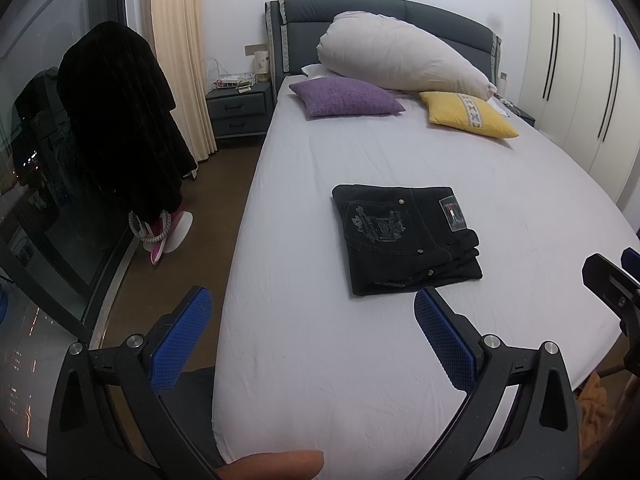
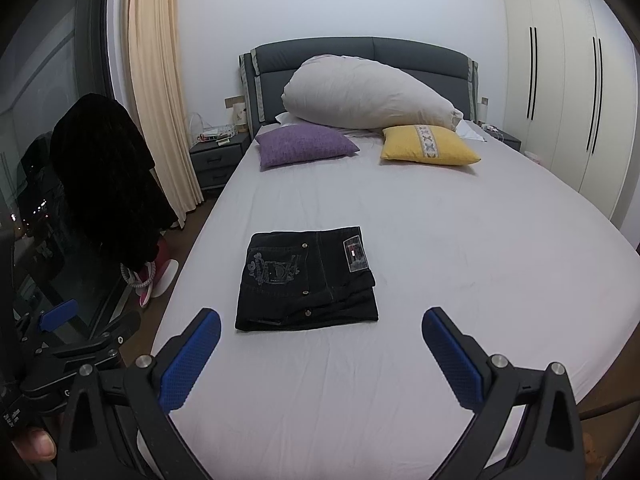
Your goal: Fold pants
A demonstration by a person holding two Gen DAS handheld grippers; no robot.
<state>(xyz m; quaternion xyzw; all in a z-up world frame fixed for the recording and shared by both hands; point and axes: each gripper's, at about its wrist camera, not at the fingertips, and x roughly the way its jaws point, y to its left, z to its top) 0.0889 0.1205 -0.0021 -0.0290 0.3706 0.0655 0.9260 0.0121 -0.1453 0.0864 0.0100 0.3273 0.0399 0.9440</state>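
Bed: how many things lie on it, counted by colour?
Black: 1, the folded pants
Purple: 1, a cushion
Yellow: 1, a cushion
Off-white: 1, the big pillow
White: 1, a pillow partly hidden beneath the big one
Total: 5

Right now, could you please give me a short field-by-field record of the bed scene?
pants: black pants folded into a compact rectangle, lying flat
surface: bed with a pale sheet
left claw: open, empty, short of the pants
right claw: open, empty, short of the pants
cushions: purple cushion, yellow cushion near the headboard
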